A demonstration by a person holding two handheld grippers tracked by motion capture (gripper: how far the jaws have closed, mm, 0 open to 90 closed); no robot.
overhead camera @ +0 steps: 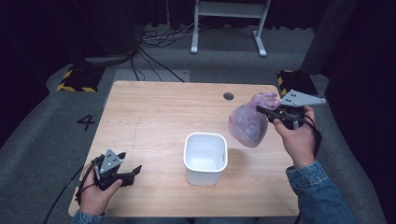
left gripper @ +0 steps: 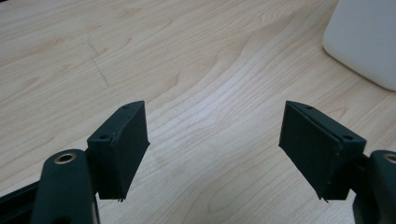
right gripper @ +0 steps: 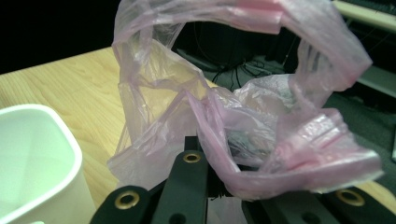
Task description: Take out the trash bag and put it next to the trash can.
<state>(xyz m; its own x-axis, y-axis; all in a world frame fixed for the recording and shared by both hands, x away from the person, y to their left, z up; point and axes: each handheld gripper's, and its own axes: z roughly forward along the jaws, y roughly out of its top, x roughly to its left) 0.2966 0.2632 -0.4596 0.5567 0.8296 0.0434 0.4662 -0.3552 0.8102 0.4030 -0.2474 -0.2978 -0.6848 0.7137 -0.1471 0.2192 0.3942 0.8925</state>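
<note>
The pink plastic bag (overhead camera: 249, 123) hangs above the table's (overhead camera: 163, 112) right side, at about two o'clock from the white bin (overhead camera: 205, 157), its long axis running down and leftward from the pinched top, mouth gaping up in the right gripper view. The right gripper (overhead camera: 270, 112) has its jaws closed on the bag's rim. The bin stands upright mid-table; nothing is visible inside it. The bag is thin, translucent, crumpled. At eight o'clock, the left gripper (overhead camera: 130, 171) rests low with jaws spread wide, holding nothing.
</note>
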